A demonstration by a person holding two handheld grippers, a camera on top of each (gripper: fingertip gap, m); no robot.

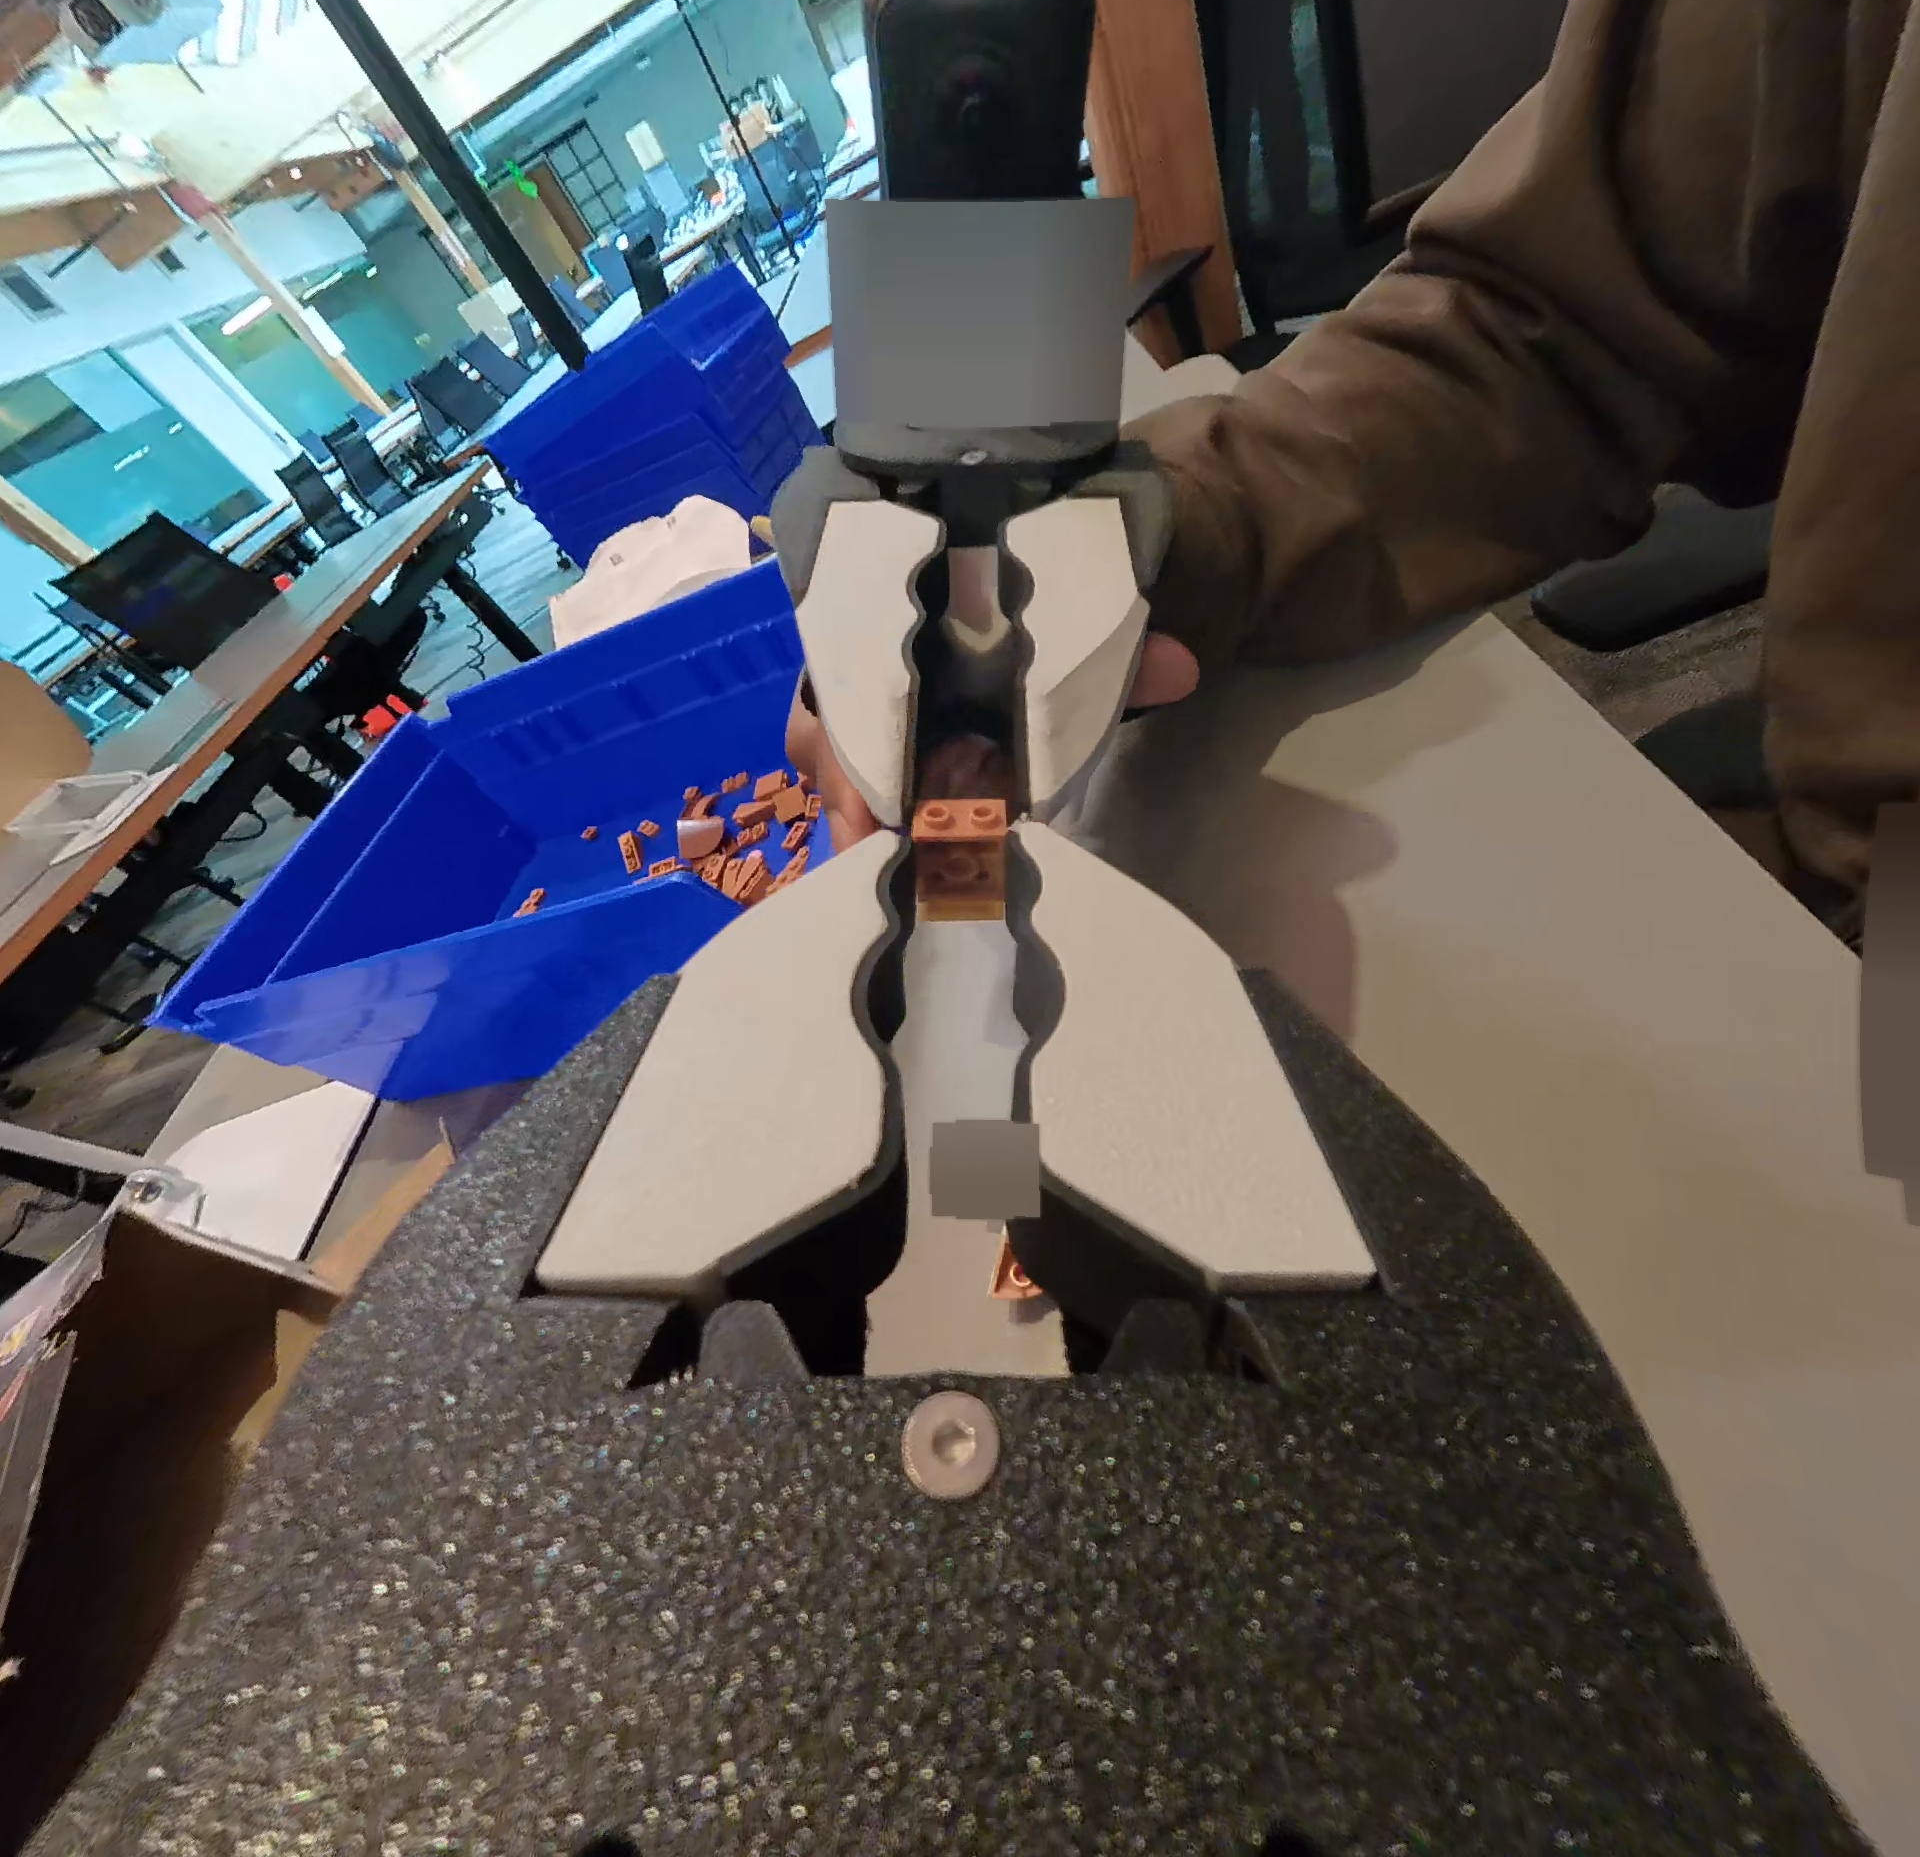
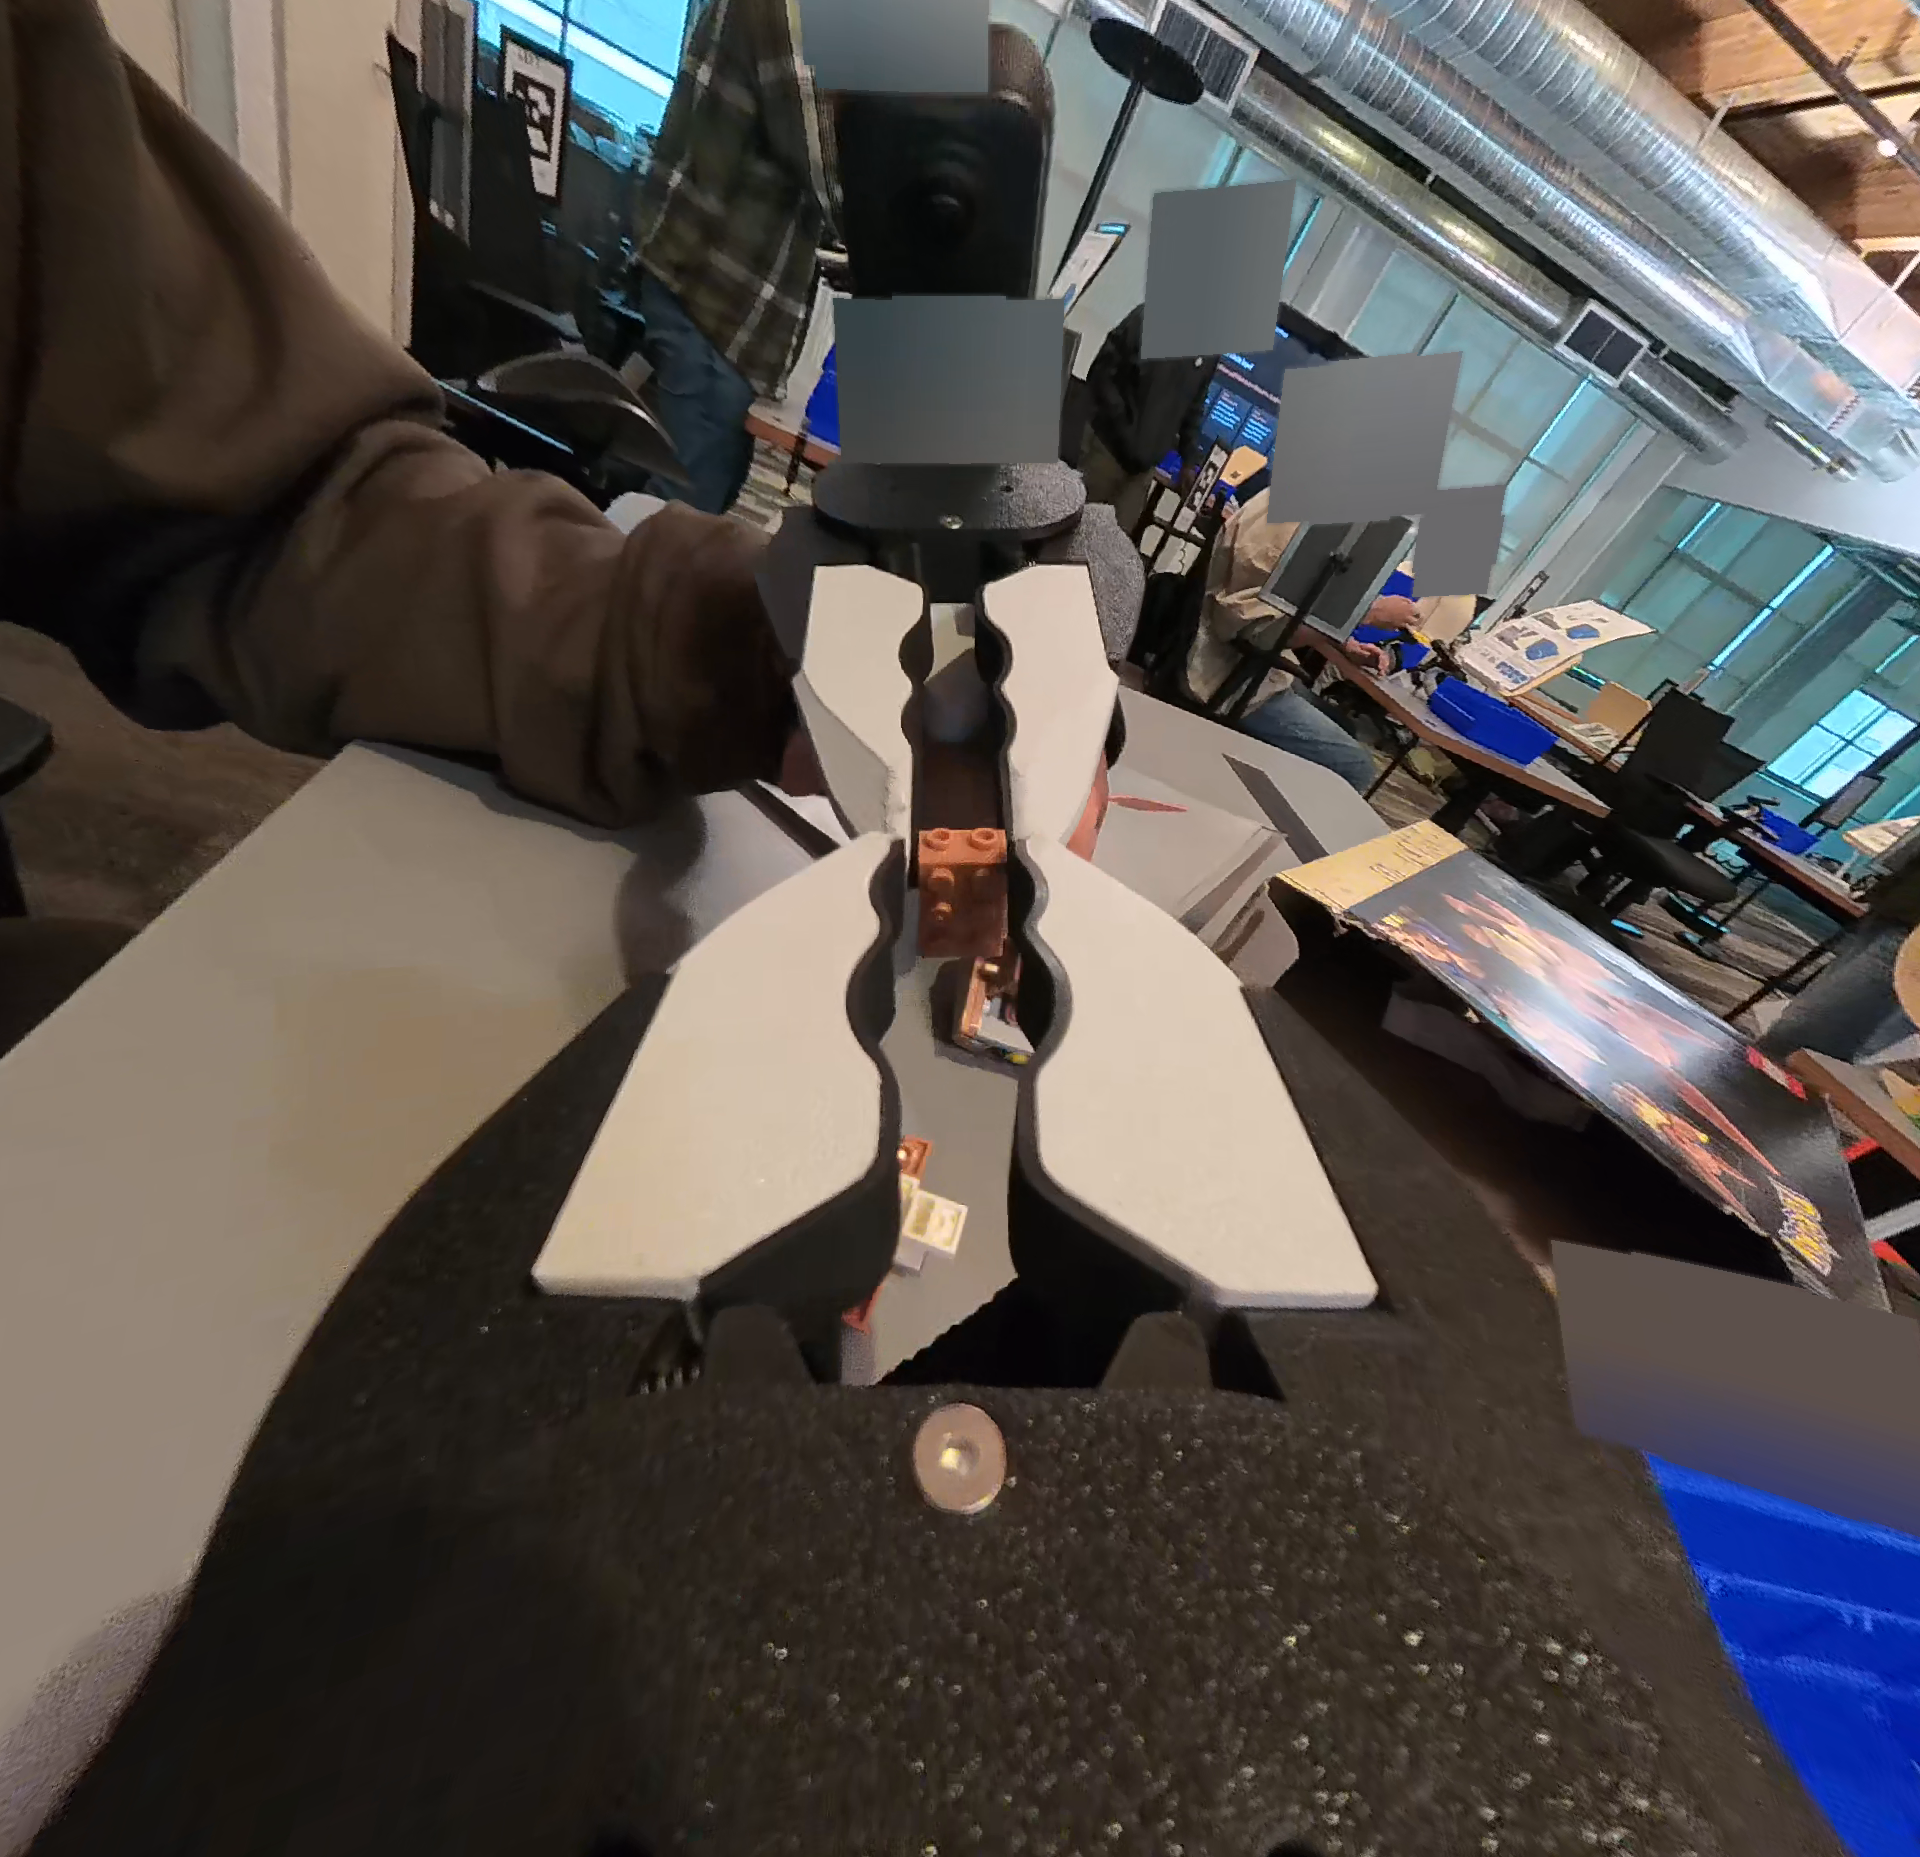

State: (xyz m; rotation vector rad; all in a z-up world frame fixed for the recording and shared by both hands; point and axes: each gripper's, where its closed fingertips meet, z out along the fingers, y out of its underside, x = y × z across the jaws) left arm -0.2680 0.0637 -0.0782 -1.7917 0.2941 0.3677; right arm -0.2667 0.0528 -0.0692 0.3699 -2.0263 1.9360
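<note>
- Nearest the lens, black speckled body and grey fingers of the left gripper (image 1: 958, 857), pinched in on a brown brick stack (image 1: 958, 867) right at the tips.
- Same stack (image 2: 961, 893) in the right wrist view, studs on top and on one side, gripped between the tips of the right gripper (image 2: 961, 857); contact looks firm on both flanks, though the dark finger edges hide the exact touch.
- Held above the white table (image 1: 1455, 976), touching no surface, with both tongs meeting tip to tip around it, pointed at each other.
- Opposite, a hand (image 1: 1164, 669) in a brown sleeve wrapped round the right gripper's handle.
- Below the right fingers, on the table: a small brown assembly (image 2: 982, 1007) and a tan tile (image 2: 940, 1225), lying loose.
- Off to the left, a blue bin (image 1: 416, 924) tilted open, with scattered brown pieces (image 1: 738, 851) inside.
- Behind it, more stacked blue bins (image 1: 665, 405).
- On the right side, a printed box (image 2: 1558, 1028) lying at the table edge.
</note>
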